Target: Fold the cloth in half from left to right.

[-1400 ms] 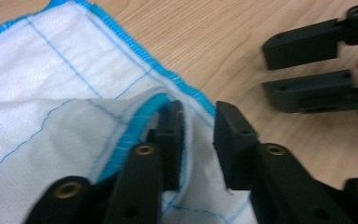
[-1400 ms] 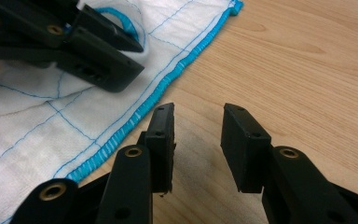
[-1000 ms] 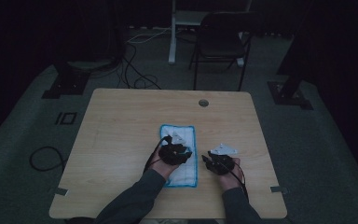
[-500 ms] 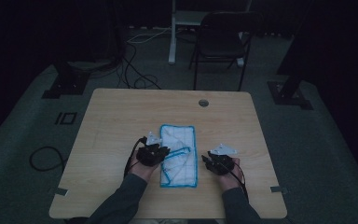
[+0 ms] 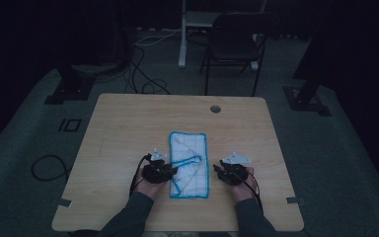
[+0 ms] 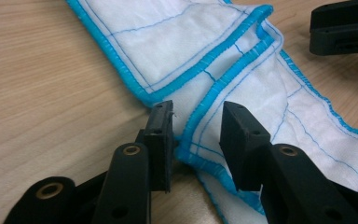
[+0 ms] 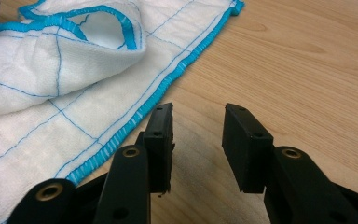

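Note:
A white cloth with blue hems [image 5: 188, 163] lies on the wooden table [image 5: 128, 128], its near part folded over in a loose flap [image 6: 242, 60]. My left gripper [image 5: 160, 170] rests at the cloth's near left edge. Its jaws have just been opening, and in the left gripper view [image 6: 196, 135] a blue hem runs between them without being pressed. To the right of the cloth my right gripper [image 5: 232, 173] is open, and the right gripper view [image 7: 198, 135] has bare wood between its fingers, with the cloth [image 7: 51, 102] just to the left.
A round cable hole [image 5: 215, 108] sits near the table's far edge. Behind the table stand a dark chair [image 5: 232, 44] and a white post [image 5: 182, 34]. Cables [image 5: 143, 74] and black stand feet [image 5: 71, 89] lie on the floor around it.
My left gripper moved from over the cloth's middle to its near left edge, drawing a fold across the cloth, and let it go. The right gripper stayed put.

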Available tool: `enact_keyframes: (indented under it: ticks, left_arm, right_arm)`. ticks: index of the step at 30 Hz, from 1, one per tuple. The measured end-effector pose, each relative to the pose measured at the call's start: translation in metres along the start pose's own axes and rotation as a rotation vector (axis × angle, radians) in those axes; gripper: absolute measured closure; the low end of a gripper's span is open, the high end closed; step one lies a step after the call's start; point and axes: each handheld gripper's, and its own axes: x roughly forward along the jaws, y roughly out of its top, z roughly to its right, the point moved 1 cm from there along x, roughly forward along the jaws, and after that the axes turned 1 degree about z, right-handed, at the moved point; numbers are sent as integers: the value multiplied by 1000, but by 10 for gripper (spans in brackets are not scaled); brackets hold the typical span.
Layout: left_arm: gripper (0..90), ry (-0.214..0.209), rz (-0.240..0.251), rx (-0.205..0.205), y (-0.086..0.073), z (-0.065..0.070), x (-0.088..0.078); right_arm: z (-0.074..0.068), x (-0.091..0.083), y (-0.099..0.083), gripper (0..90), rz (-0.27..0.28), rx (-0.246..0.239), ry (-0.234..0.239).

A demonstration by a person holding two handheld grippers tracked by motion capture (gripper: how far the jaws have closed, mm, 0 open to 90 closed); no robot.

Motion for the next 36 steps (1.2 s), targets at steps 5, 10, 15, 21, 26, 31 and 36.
enact_keyframes:
  ticks: [5, 10, 15, 21, 26, 31, 36]
  left_arm:
    - [638, 4, -14, -5, -4, 1, 4]
    - [708, 30, -26, 21, -6, 7, 6]
    - [840, 40, -12, 43, -2, 11, 0]
    - [858, 20, 7, 62, 2, 18, -6]
    - [857, 15, 22, 91, 7, 28, -11]
    - [848, 23, 17, 108, 9, 31, -13]
    - [844, 27, 13, 107, 5, 31, -15]
  right_arm:
    - [0, 0, 0, 633, 1, 0, 0]
    - [0, 0, 0, 631, 0, 0, 1]
    - [0, 0, 0, 630, 2, -1, 1]
    - [0, 0, 0, 630, 2, -1, 0]
    - [0, 0, 0, 630, 2, 0, -1]
    - [1, 0, 0, 630, 2, 3, -1]
    - [1, 0, 0, 630, 3, 4, -2]
